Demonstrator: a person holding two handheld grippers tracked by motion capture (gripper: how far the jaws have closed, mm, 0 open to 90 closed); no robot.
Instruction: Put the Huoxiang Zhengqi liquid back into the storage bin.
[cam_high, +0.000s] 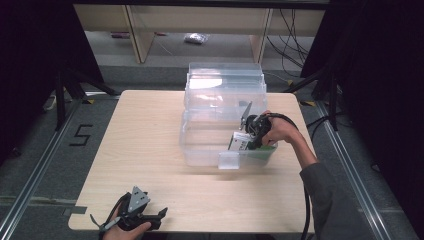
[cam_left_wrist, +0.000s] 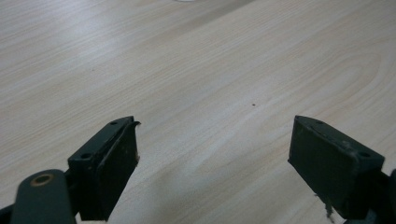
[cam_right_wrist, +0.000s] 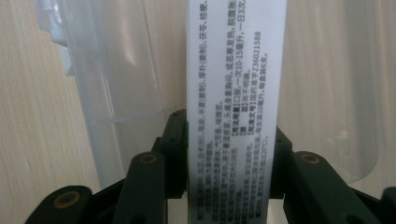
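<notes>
1. Hidden/cut off: the white-and-green printed cardboard box (cam_high: 243, 141) is half masked by the right gripper (cam_high: 254, 131) and the bin wall in the high view. In the right gripper view its top and bottom run out of frame, so only one narrow white face of small black print (cam_right_wrist: 236, 93) shows. Text too small to read reliably.
2. The clear plastic storage bin (cam_high: 200, 150) is see-through, so its edges are hard to trace. Its lid (cam_high: 225, 80) looks swung up at the far side; hinge detail unclear.
3. Box location: inside the bin, right front corner, tilted, off-white face up, green side lower.
4. Right gripper: clamped on the box, a black jaw pressed on each side of the narrow face. The right hand (cam_high: 282, 129) reaches over the bin's right rim.
5. Left gripper (cam_high: 142, 216): jaws spread wide, nothing between them, just bare wood under them. It sits at the near left edge of the light wooden table (cam_high: 145, 140), well apart from the bin, with the left hand (cam_high: 125, 230) partly cut off by the frame.
6. Count: one box, one bin, one lid, two grippers, one table.
7. A "5" marking (cam_high: 83, 135) shows on the floor left of the table.
</notes>
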